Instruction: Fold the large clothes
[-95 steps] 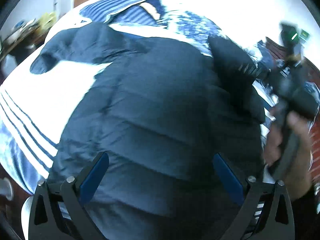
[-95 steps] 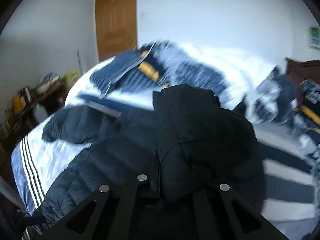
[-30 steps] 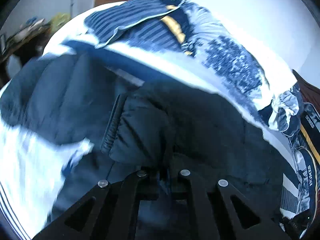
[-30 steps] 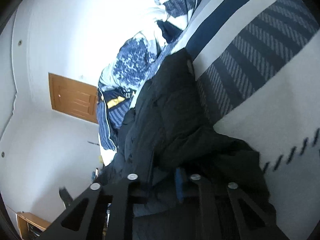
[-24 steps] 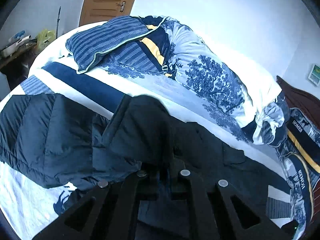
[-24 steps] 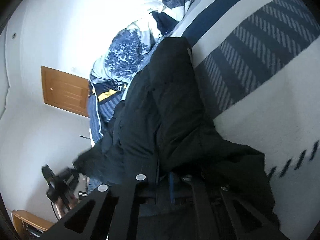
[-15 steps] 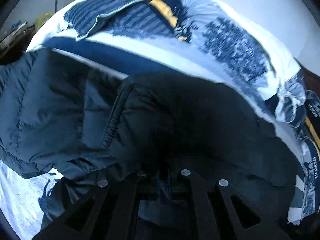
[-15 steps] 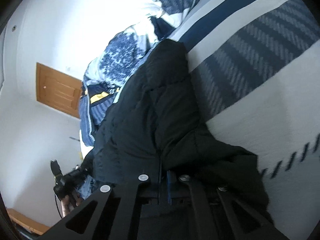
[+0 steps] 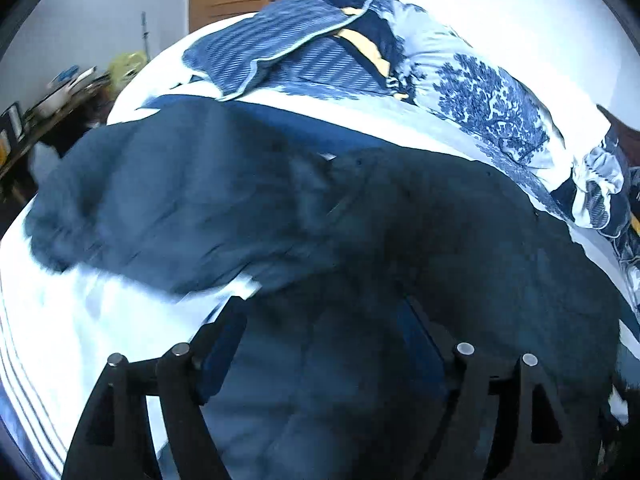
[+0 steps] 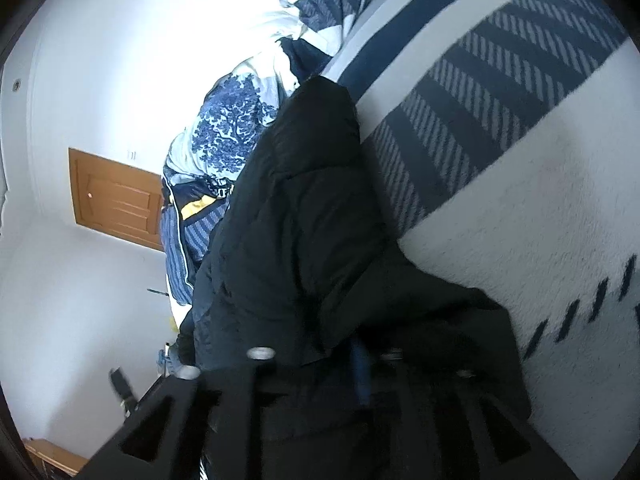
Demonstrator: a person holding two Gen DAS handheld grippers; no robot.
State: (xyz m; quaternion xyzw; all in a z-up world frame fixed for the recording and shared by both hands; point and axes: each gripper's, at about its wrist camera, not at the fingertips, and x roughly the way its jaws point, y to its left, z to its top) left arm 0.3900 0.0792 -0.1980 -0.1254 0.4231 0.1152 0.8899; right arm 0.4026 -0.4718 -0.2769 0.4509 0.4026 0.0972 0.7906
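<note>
1. Folding the dark puffer jacket (image 9: 400, 240) is mid-way: it lies across the bed (image 9: 80, 320), one sleeve spread to the left, the body bunched toward the right.
2. Your left gripper (image 9: 320, 332) hovers over the near hem with its fingers wide apart, holding nothing.
3. Your right gripper (image 10: 360, 364) has its fingers closed on a fold of the jacket at its right edge.
4. Next, you likely need to carry that held edge across the body, then gather the left sleeve inward.
5. No containers show; only pillows (image 9: 280, 52) lie at the far end.
</note>
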